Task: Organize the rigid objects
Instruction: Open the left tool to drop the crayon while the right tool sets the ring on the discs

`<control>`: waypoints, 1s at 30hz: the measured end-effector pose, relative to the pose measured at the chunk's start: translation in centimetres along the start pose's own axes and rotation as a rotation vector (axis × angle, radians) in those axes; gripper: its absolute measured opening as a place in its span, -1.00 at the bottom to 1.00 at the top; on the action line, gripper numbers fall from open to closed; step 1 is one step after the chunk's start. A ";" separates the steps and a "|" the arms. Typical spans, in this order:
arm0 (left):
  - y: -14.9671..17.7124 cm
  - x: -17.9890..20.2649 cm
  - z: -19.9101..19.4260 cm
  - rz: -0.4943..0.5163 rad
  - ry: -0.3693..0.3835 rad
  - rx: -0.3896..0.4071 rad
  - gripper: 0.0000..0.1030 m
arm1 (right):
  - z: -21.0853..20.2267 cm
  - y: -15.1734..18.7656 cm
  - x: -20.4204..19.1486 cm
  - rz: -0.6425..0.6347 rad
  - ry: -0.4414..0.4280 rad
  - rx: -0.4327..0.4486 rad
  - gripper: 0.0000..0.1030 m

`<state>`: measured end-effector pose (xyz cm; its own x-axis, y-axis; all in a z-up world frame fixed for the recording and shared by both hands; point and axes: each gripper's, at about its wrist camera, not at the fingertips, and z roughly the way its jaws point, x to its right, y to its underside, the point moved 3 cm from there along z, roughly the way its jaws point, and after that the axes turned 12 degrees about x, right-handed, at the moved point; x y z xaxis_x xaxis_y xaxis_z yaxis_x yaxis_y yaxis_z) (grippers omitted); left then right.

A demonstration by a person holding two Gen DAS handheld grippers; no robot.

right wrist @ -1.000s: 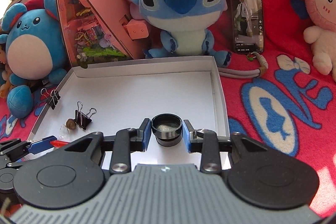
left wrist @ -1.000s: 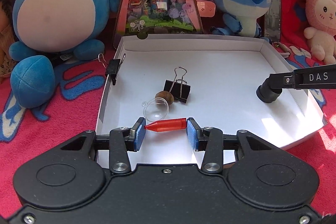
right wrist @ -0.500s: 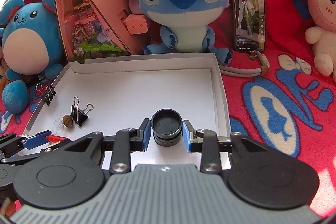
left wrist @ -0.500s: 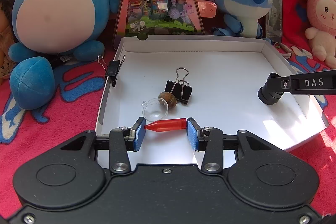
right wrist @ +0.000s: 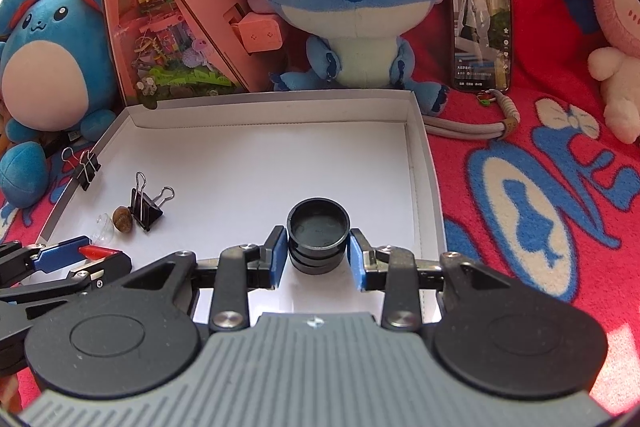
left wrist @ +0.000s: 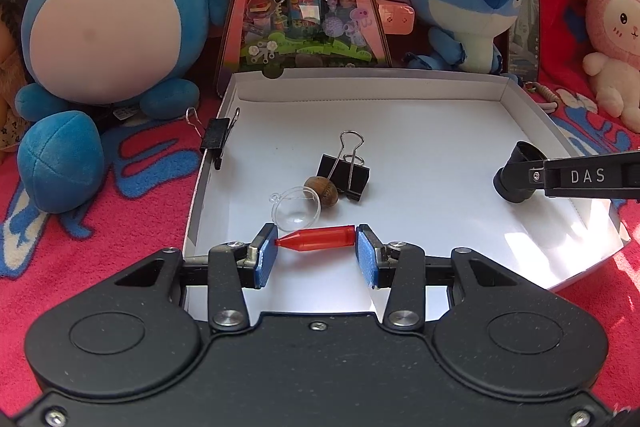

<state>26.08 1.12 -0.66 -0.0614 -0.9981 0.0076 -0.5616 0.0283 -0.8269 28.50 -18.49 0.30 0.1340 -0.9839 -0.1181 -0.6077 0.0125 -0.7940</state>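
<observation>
A white tray (left wrist: 400, 87) (right wrist: 280, 107) lies on a red blanket. My left gripper (left wrist: 316, 251) is shut on a red bullet-shaped piece (left wrist: 316, 238) (right wrist: 94, 251), held crosswise low over the tray's near left corner. My right gripper (right wrist: 318, 255) is at the tray's near right. Its jaws are opening, and a black round cap (right wrist: 318, 231) (left wrist: 525, 151) stands on the tray floor between the pads, which have just come off its sides. Ahead of the left gripper, a black binder clip (left wrist: 344, 177) (right wrist: 146, 209), a brown nut (left wrist: 322, 190) and a clear dome (left wrist: 294, 211) lie together.
A second binder clip (left wrist: 216, 137) (right wrist: 86, 171) grips the tray's left rim. Behind the tray stand a round blue plush (left wrist: 100, 27), a pink triangular box (left wrist: 304, 7), a blue big-eared plush (right wrist: 352, 7), a phone (right wrist: 480, 19) and a pink bunny plush (left wrist: 616, 39).
The black cap was tilted in the right gripper's pads; now it stands upright on the tray with the pads eased off it. The left gripper and its red piece have not moved.
</observation>
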 end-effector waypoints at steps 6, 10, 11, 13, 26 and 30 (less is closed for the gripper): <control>-0.1 0.0 0.1 -0.004 -0.003 0.002 -0.21 | 0.4 0.3 -0.3 -0.015 0.004 -0.009 -0.18; -0.2 0.0 0.3 -0.008 -0.007 0.006 -0.21 | 0.7 0.6 -0.5 -0.022 0.002 -0.015 -0.17; -0.2 0.0 0.4 -0.009 -0.008 0.007 -0.21 | 0.7 0.7 -0.5 -0.026 0.003 -0.016 -0.17; -0.3 0.0 0.5 -0.009 -0.011 0.010 -0.21 | 0.7 0.7 -0.6 -0.033 0.006 -0.010 -0.17; -0.5 0.2 1.0 -0.013 -0.028 0.025 -0.11 | 0.6 1.2 -1.1 -0.076 0.019 0.021 -0.24; -0.4 0.3 0.7 -0.006 -0.025 0.017 0.15 | 0.3 1.2 -1.0 -0.064 0.012 0.032 0.02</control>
<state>26.83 0.79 -0.70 -0.0373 -0.9993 -0.0014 -0.5479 0.0216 -0.8363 27.88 -17.45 -0.76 0.1621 -0.9850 -0.0592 -0.5725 -0.0450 -0.8187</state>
